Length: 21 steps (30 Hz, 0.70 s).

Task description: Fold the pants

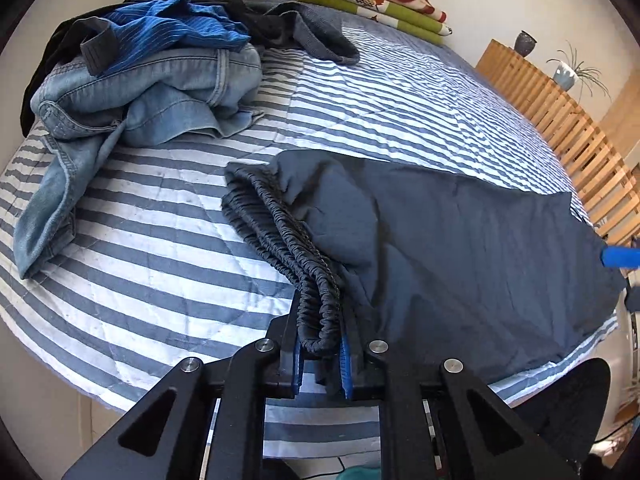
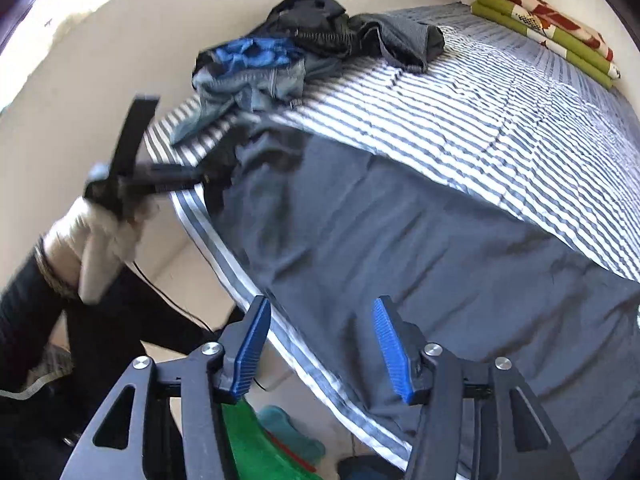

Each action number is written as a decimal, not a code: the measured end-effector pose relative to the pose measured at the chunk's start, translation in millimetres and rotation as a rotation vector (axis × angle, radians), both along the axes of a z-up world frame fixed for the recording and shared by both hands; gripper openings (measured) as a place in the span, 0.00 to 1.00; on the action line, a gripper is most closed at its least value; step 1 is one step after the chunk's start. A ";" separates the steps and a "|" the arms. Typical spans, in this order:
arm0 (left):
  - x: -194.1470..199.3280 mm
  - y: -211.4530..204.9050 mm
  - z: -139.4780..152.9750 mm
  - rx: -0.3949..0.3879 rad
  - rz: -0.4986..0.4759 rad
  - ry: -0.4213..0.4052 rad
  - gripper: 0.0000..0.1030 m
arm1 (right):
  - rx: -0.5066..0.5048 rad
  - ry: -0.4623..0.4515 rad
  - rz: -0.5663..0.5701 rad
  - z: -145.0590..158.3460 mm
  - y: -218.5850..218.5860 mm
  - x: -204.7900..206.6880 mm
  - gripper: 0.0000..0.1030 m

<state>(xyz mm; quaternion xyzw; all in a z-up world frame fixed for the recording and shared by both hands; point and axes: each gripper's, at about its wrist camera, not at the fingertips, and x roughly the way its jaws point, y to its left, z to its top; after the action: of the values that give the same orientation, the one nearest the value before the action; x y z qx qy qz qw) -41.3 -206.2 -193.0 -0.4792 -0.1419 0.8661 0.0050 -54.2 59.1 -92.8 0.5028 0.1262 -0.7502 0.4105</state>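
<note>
Dark grey pants (image 1: 460,248) lie along the near edge of the striped bed (image 1: 160,216), with the elastic waistband (image 1: 288,232) bunched toward the left. My left gripper (image 1: 322,340) is shut on the waistband's near end, the cloth pinched between its blue pads (image 1: 346,364). In the right wrist view the same pants (image 2: 400,260) stretch across the bed edge. My right gripper (image 2: 320,344) is open above the pants leg near the bed edge, nothing between its fingers. The left gripper (image 2: 172,178) shows there too, blurred, in a person's hand (image 2: 104,236).
A heap of clothes, light blue jeans (image 1: 152,96), a blue striped garment (image 1: 168,24) and dark items, sits at the bed's far left. Folded green and red bedding (image 1: 376,0) lies at the far end. A wooden slatted frame (image 1: 560,112) runs along the right. Green and teal items (image 2: 272,440) lie on the floor.
</note>
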 end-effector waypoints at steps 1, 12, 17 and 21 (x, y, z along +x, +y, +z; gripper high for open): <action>0.9 4.4 0.0 0.010 -0.006 0.012 0.13 | -0.037 -0.027 -0.022 5.3 -12.2 -11.6 0.56; 9.4 -6.7 -4.5 0.109 0.014 0.078 0.13 | -0.058 -0.312 0.015 -50.8 -203.1 -87.7 0.56; 14.6 -20.9 -13.4 0.164 0.038 0.072 0.15 | 0.060 -0.338 0.080 -83.3 -254.3 -89.6 0.56; 20.9 -27.7 -13.3 0.161 0.072 0.070 0.29 | 0.178 -0.239 0.125 -100.8 -277.8 -81.6 0.55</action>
<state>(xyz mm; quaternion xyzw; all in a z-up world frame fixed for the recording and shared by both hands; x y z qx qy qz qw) -20.4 -234.0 -206.4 -0.4414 -0.2280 0.8677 0.0175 -135.8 -218.6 -193.6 0.6139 0.1735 -0.6440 0.4222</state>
